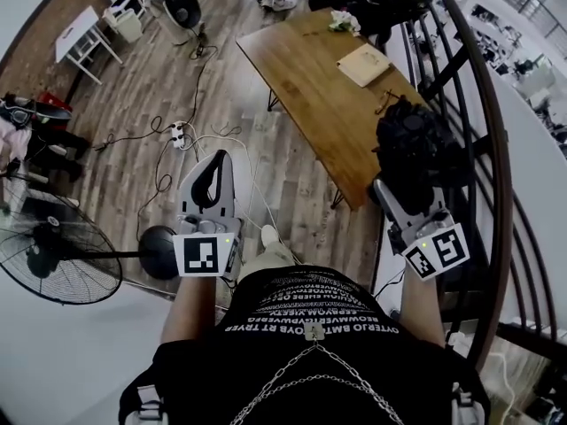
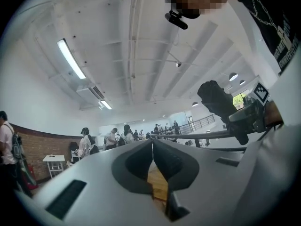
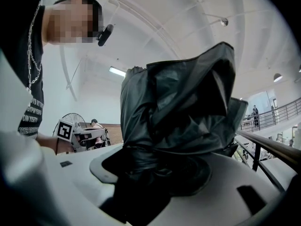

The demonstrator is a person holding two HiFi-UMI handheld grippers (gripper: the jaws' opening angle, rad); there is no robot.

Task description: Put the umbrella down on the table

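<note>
My right gripper (image 1: 404, 189) is shut on a folded black umbrella (image 1: 416, 145), which it holds in the air near the wooden table's (image 1: 306, 82) near right corner. In the right gripper view the umbrella's crumpled black cloth (image 3: 183, 102) fills the space between the jaws of that gripper (image 3: 155, 169) and hides the fingertips. My left gripper (image 1: 216, 158) hangs over the wooden floor to the left of the table. Its jaws meet at the tips with nothing between them, as the left gripper view also shows of this gripper (image 2: 152, 143).
On the table lie a tan booklet (image 1: 363, 64), a small white bundle (image 1: 342, 22) and a dark cord-like item (image 1: 387, 103). A dark railing (image 1: 485, 149) curves along the right. A standing fan (image 1: 53, 248), a power strip (image 1: 180, 134) with cables and a white side table (image 1: 80, 35) are on the floor at left.
</note>
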